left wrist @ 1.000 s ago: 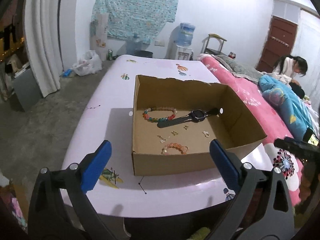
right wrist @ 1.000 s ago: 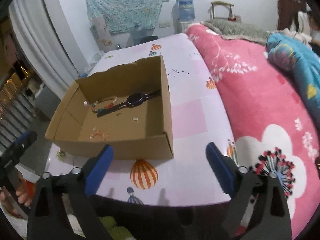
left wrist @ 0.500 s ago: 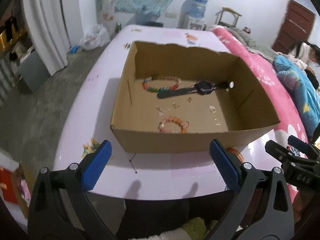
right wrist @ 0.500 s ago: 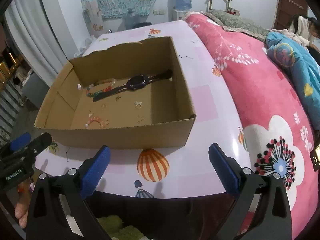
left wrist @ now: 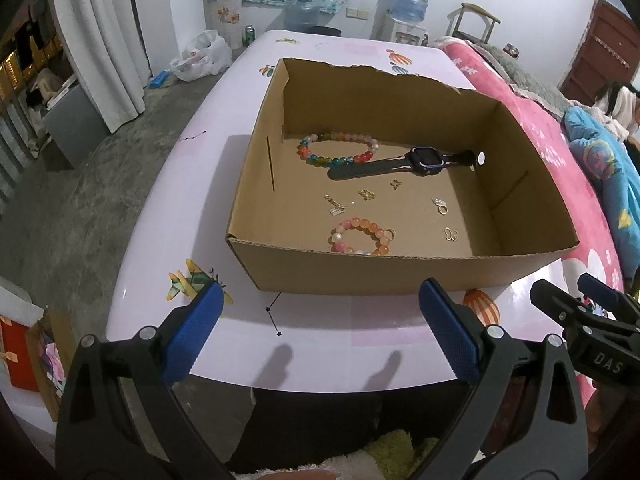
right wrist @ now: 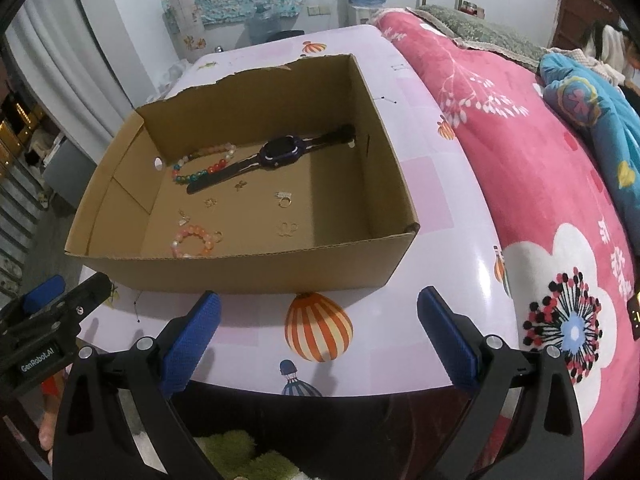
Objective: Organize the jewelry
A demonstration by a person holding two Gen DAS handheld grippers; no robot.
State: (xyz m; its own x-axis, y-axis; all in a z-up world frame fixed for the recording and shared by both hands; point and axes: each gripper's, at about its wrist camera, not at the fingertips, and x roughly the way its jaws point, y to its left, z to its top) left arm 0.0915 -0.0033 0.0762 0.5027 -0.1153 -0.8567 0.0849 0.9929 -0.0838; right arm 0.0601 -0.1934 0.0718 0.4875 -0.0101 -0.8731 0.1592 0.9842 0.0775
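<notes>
An open cardboard box (left wrist: pixel 400 268) (right wrist: pixel 240 268) sits on a pale pink table (left wrist: pixel 320 332). Inside lie a black smartwatch (left wrist: pixel 424 158) (right wrist: pixel 280 152), a multicoloured bead bracelet (left wrist: pixel 336 148) (right wrist: pixel 200 170), a pink-orange bead bracelet (left wrist: pixel 360 236) (right wrist: pixel 196 240) and several small gold trinkets (left wrist: pixel 442 206) (right wrist: pixel 285 199). My left gripper (left wrist: pixel 320 308) is open, above the table's near edge in front of the box. My right gripper (right wrist: pixel 320 312) is open too, beside the box's near right corner. Nothing is between either pair of fingers.
A pink flowered blanket (right wrist: pixel 540 184) covers the bed right of the table. A person (left wrist: pixel 616 100) sits at the far right behind a blue bundle (right wrist: pixel 592 92). A water dispenser (left wrist: pixel 412 4), white curtains (left wrist: pixel 108 40) and a plastic bag (left wrist: pixel 204 56) stand beyond the table.
Both grippers have risen and tilted down, so the box's inside shows more fully and nearer. The jewelry has not moved. Both grippers stay open.
</notes>
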